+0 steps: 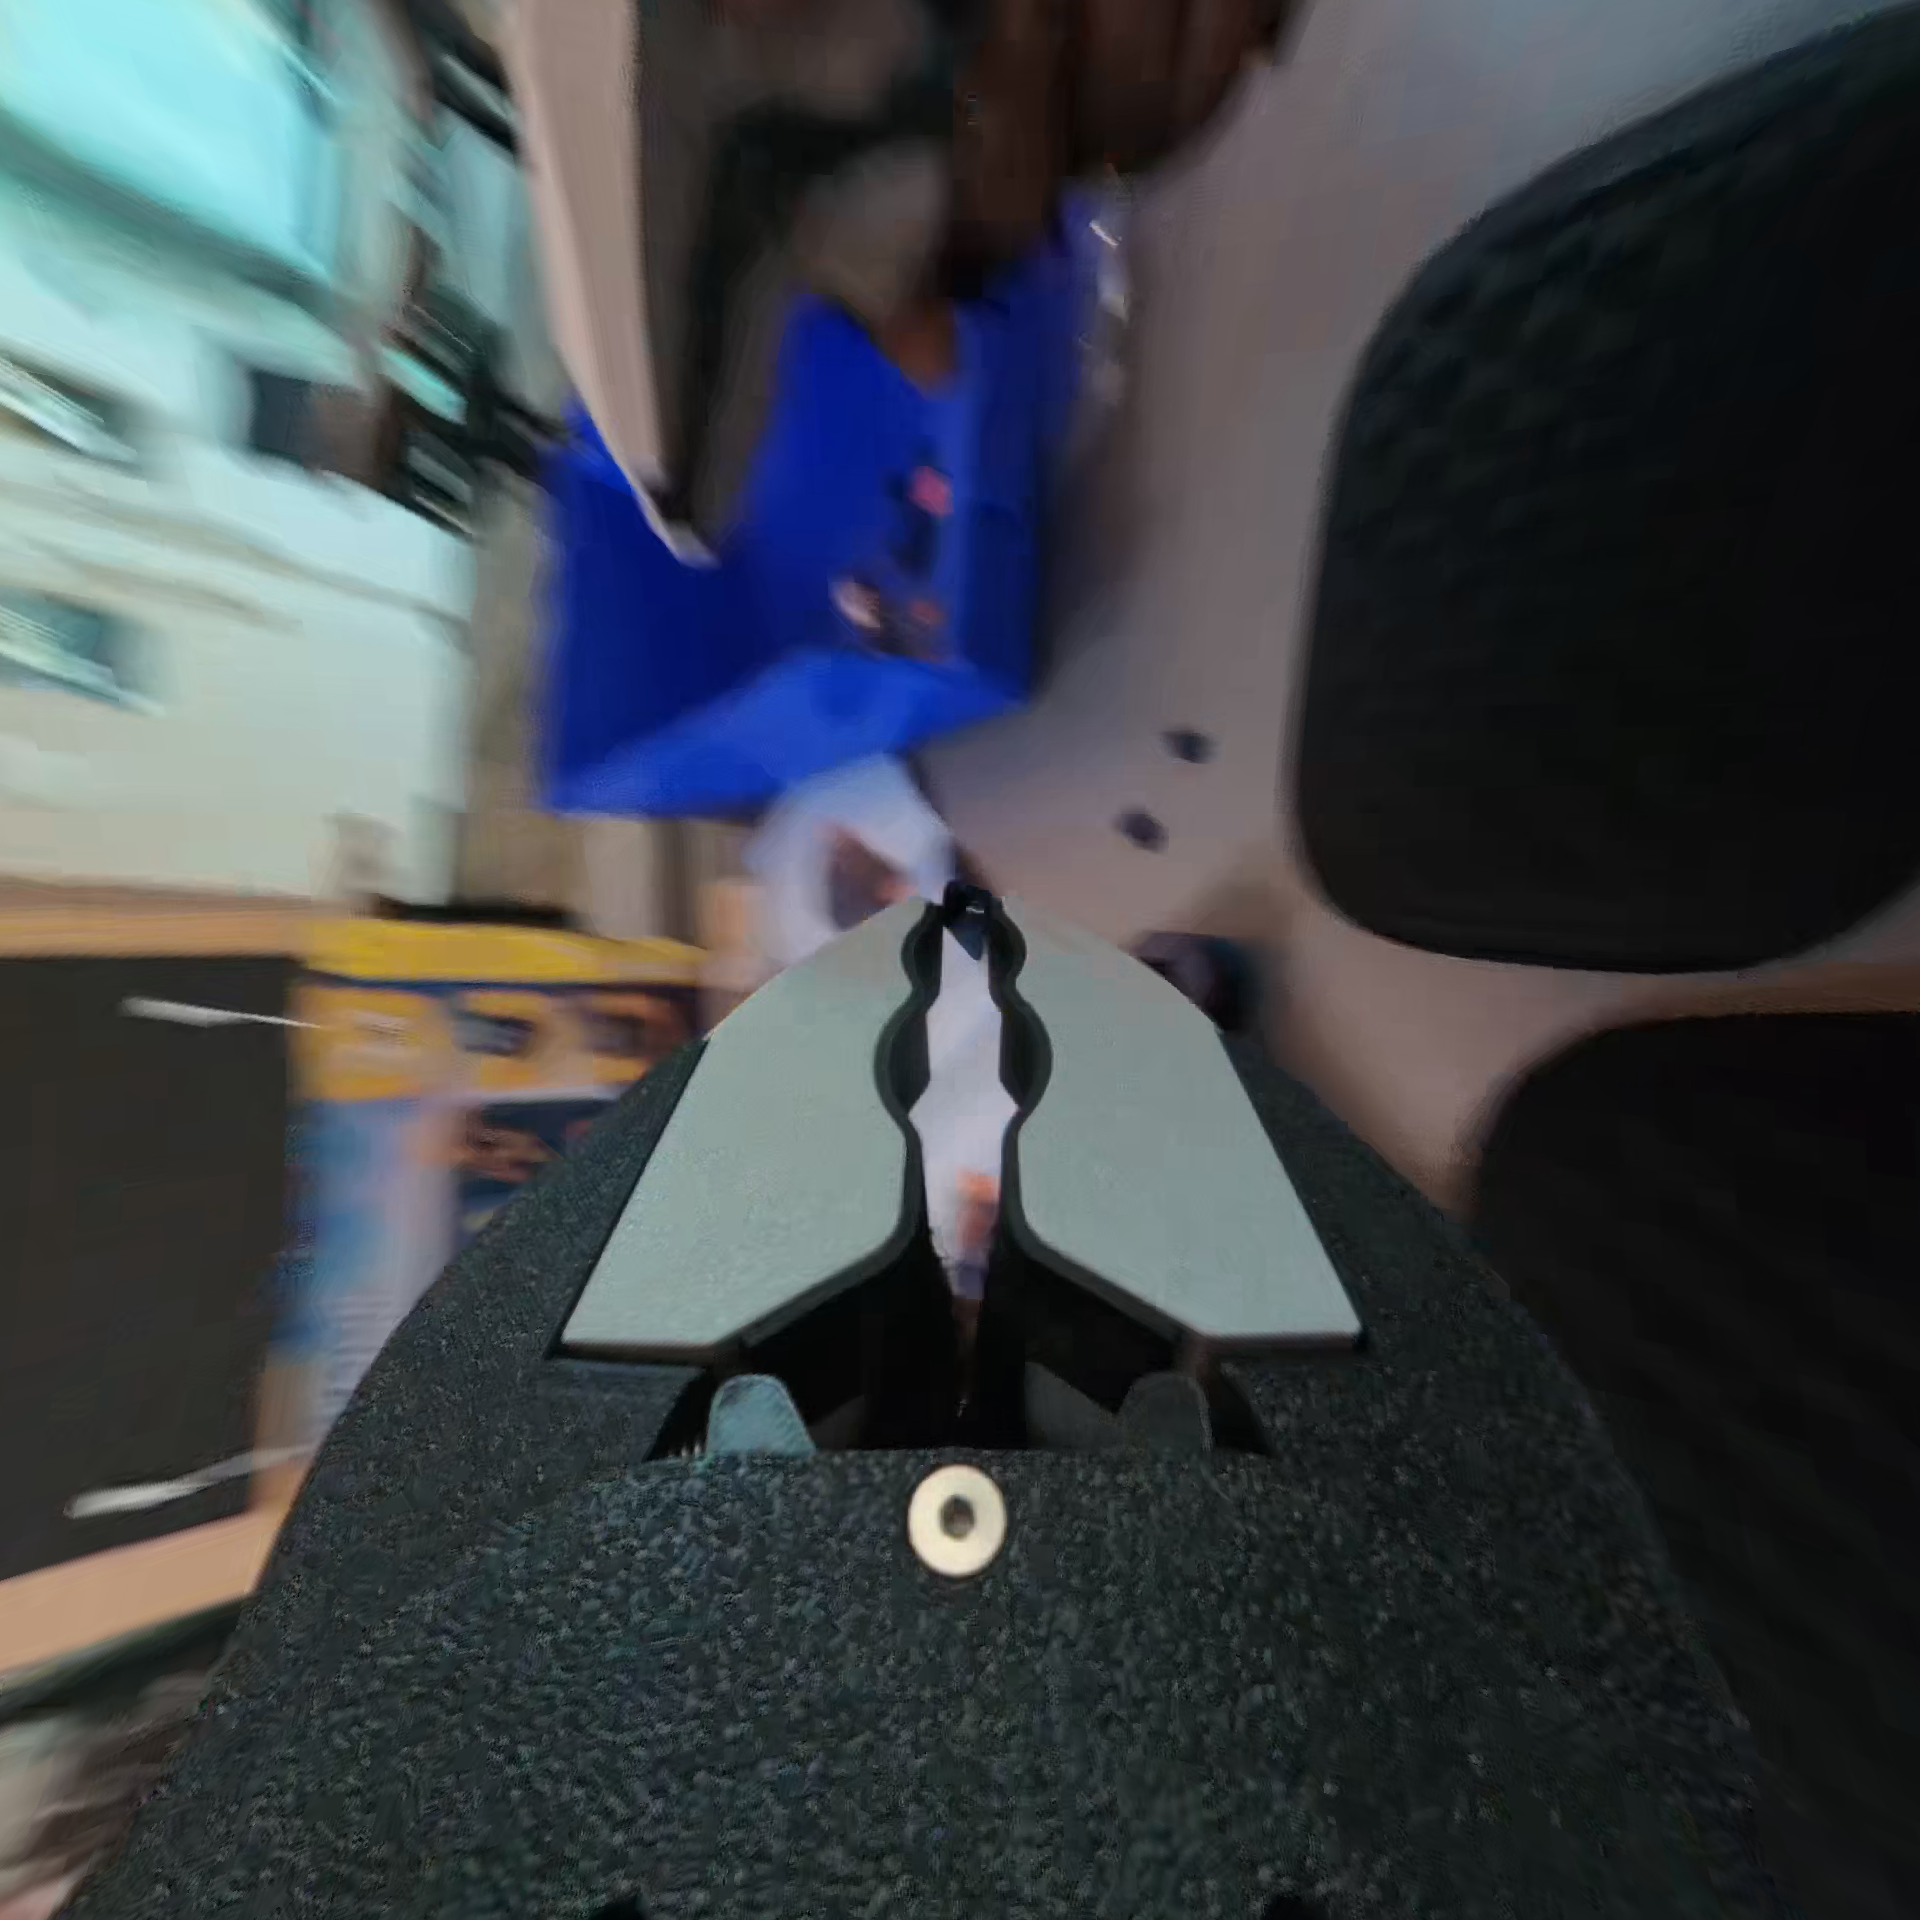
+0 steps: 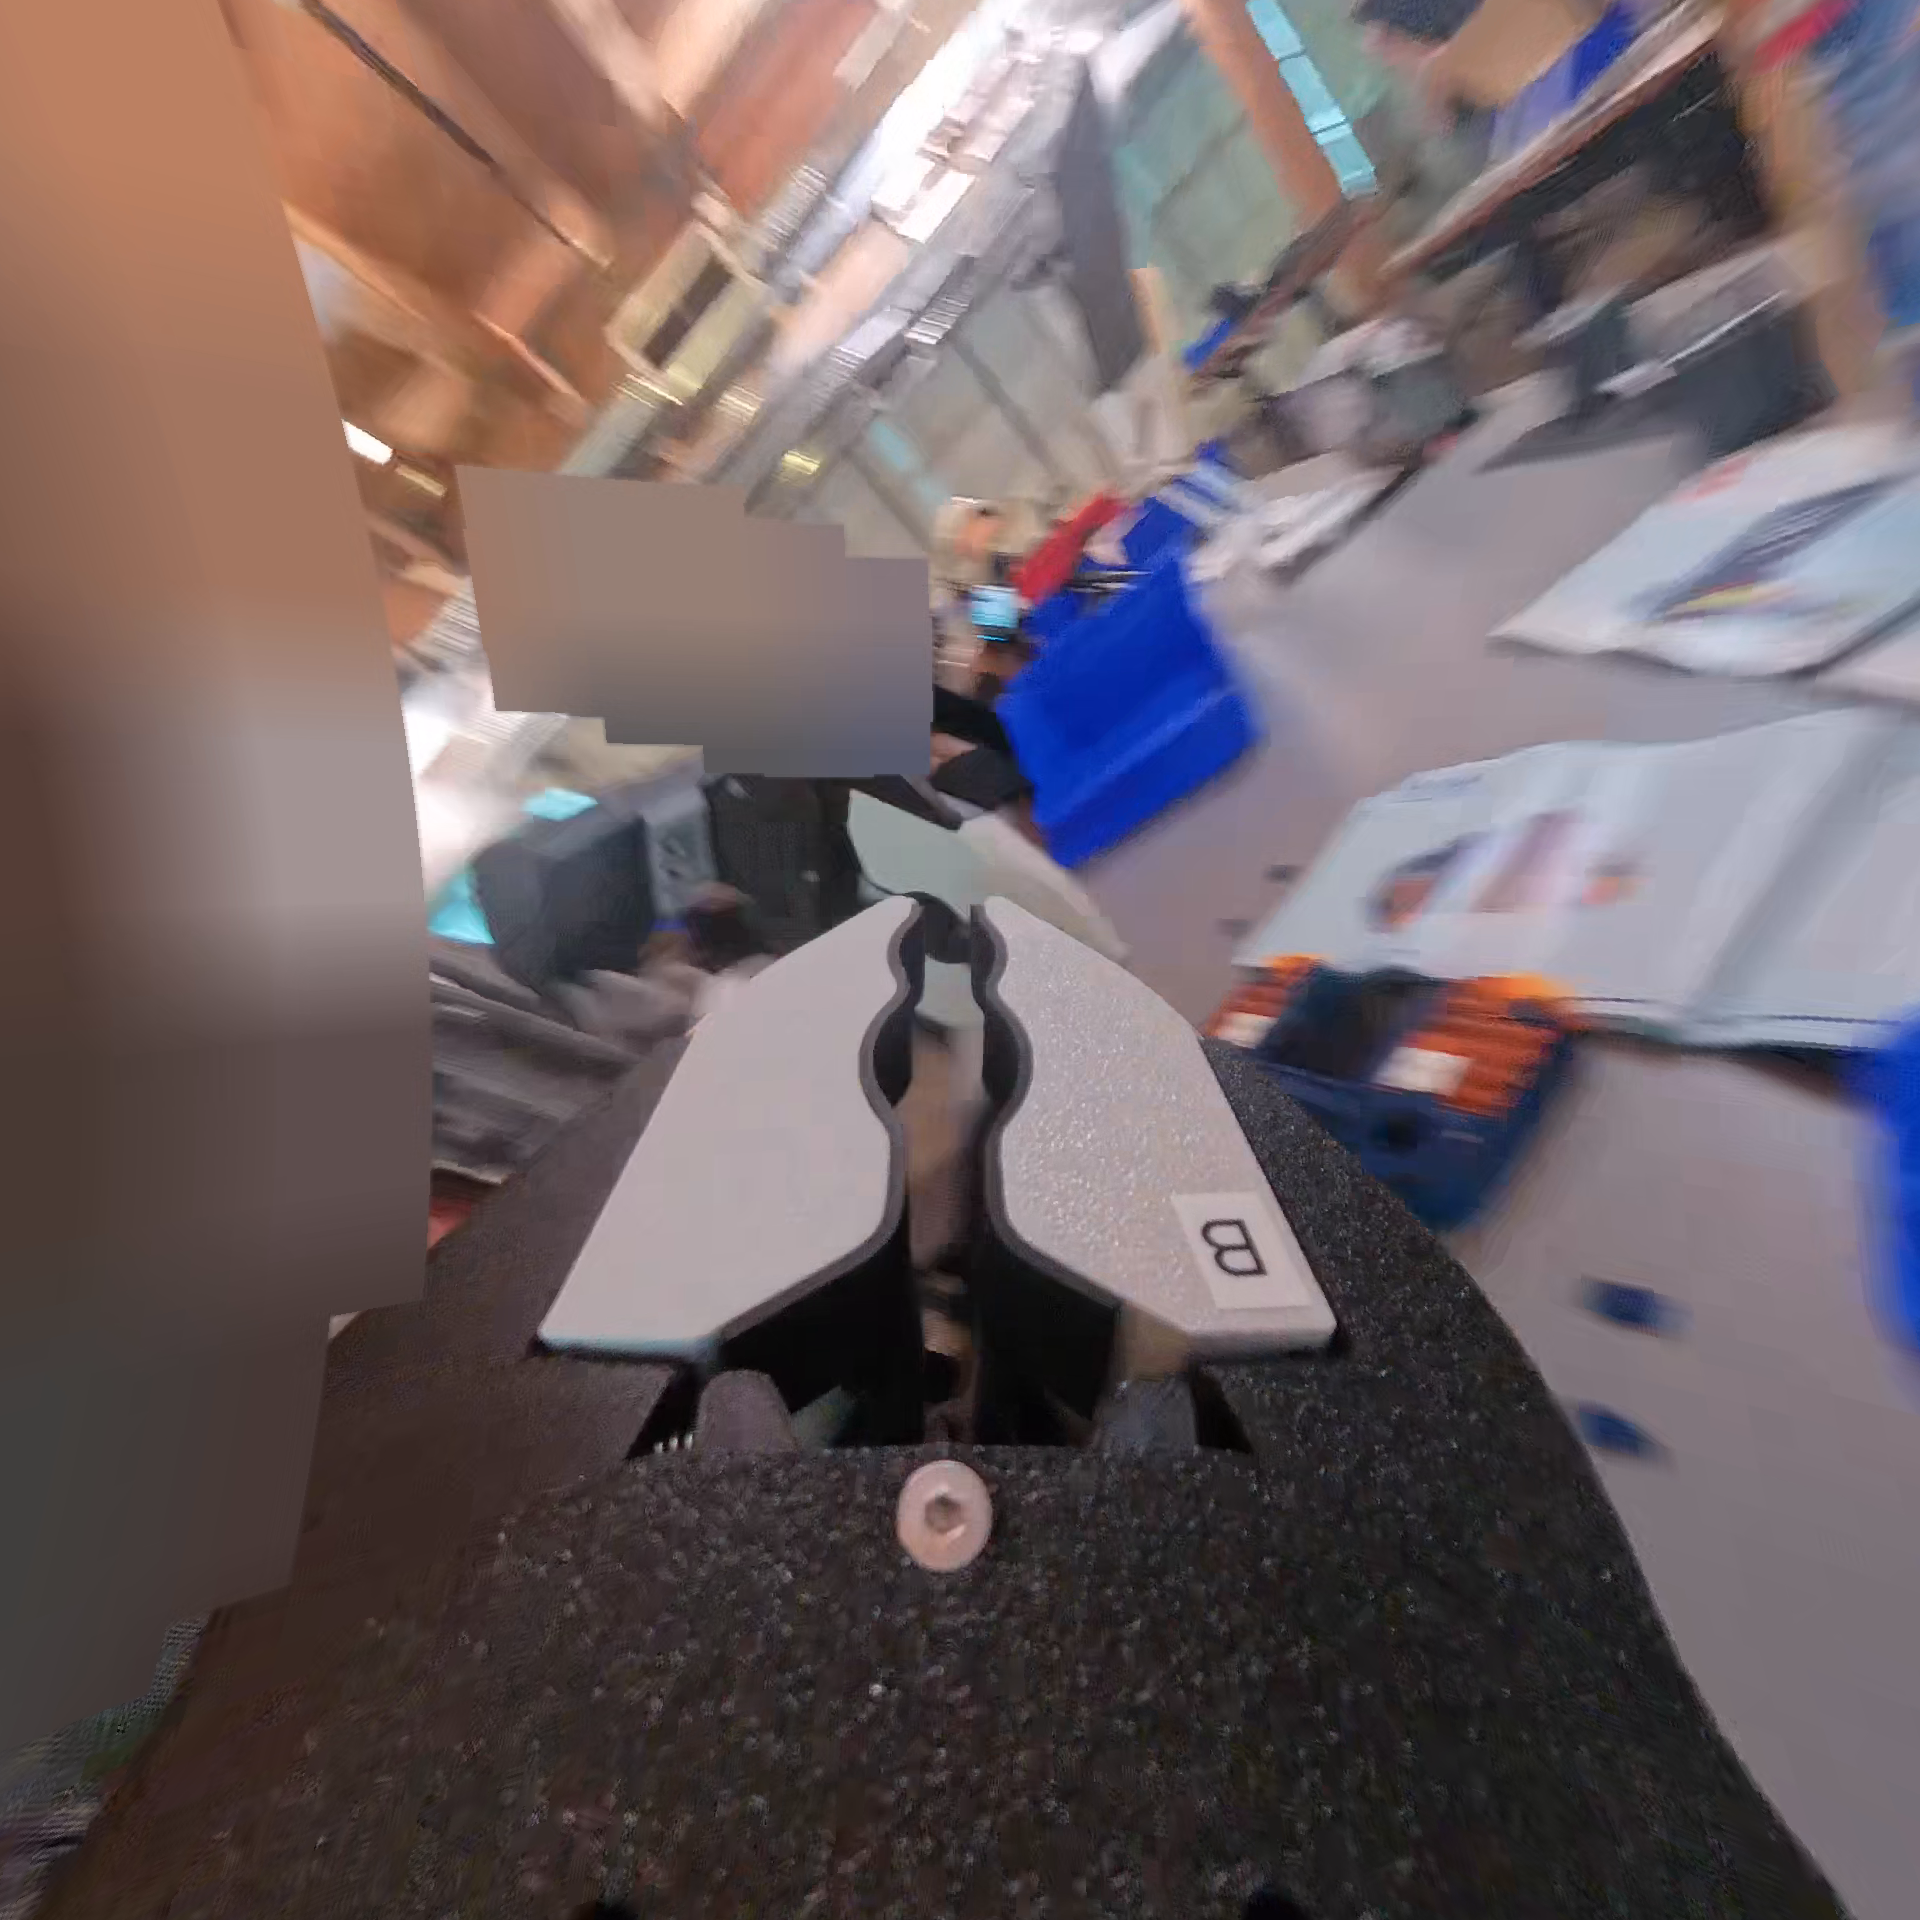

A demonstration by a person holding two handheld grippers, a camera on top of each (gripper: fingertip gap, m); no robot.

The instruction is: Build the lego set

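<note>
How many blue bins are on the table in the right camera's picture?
1 for certain: a blue bin behind the open booklet. A blue shape cut off at the right edge may be another; blur prevents telling.

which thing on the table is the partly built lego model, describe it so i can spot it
Start at the pale grey table in the right wrist view, then find the open white instruction booklet near its right side. Against the booklet's near edge sits the blocky dark blue and orange brick model, the only orange-striped thing there, unlike the plain blue plastic bin.
</note>
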